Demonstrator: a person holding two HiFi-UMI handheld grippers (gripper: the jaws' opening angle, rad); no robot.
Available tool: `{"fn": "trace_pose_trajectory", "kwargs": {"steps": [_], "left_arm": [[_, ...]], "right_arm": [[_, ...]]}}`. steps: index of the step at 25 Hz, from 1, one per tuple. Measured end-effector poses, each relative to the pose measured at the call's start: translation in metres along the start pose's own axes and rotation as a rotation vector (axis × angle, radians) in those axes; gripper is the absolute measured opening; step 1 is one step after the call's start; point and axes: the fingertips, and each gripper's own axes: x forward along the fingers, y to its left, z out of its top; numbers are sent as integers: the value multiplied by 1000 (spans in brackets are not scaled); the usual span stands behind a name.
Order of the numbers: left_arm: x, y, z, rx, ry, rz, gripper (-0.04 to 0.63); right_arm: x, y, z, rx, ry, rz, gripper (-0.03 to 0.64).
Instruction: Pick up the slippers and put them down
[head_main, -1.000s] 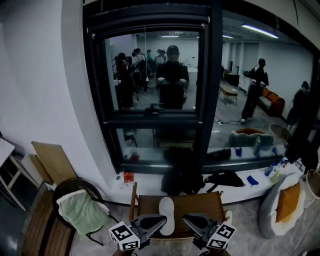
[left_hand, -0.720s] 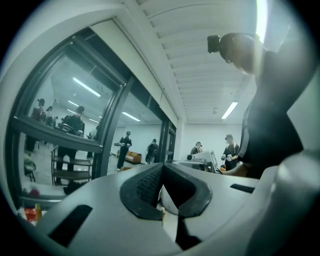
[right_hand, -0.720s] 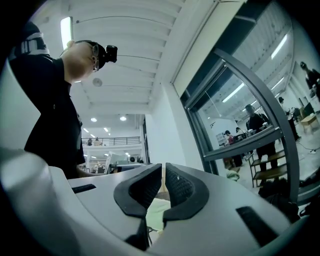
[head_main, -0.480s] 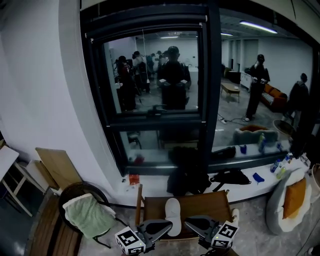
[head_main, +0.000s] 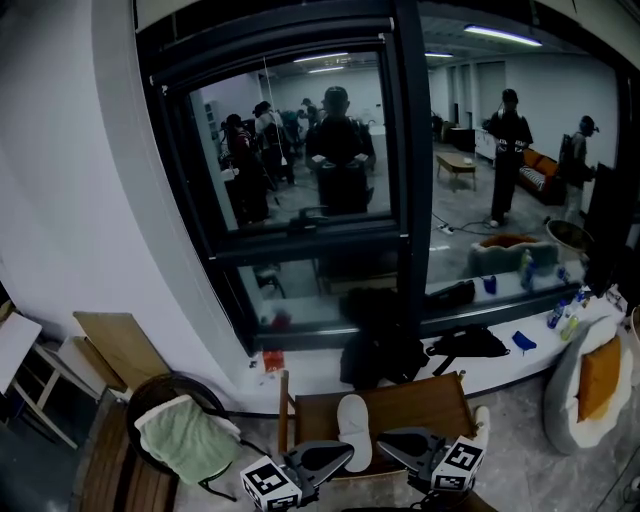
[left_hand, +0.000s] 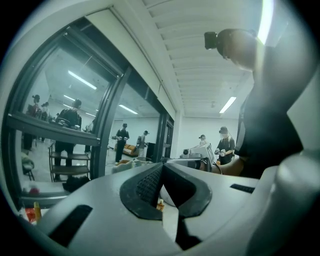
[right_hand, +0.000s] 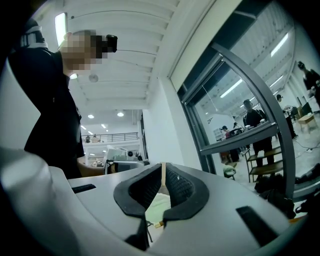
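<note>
Both hand-held tools are low in the head view and held level. The left gripper (head_main: 340, 455) angles in from the left and the right gripper (head_main: 388, 440) from the right, their tips flanking the near end of a white slipper (head_main: 353, 428); contact cannot be confirmed, and each gripper's own view shows its jaws clenched together, grasping nothing. Count: two grippers and one confirmed slipper, lying lengthwise on the wooden chair (head_main: 425, 408), while a pale object (head_main: 483, 420) at that chair's right corner cannot be identified. Surroundings: a round chair (head_main: 150, 385) carrying a green cloth (head_main: 185, 440) to the left, black bags (head_main: 380, 355) on the window ledge (head_main: 300, 372) behind, and an orange cushion (head_main: 600, 375) far right.
</note>
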Motion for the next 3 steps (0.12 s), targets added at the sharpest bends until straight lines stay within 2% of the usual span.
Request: {"fn": "trace_pose_trajectory", "kwargs": {"steps": [3], "left_arm": [[0,12,3,-7,9,-3,3]], "right_arm": [[11,-7,2,10,1,3,37]]}}
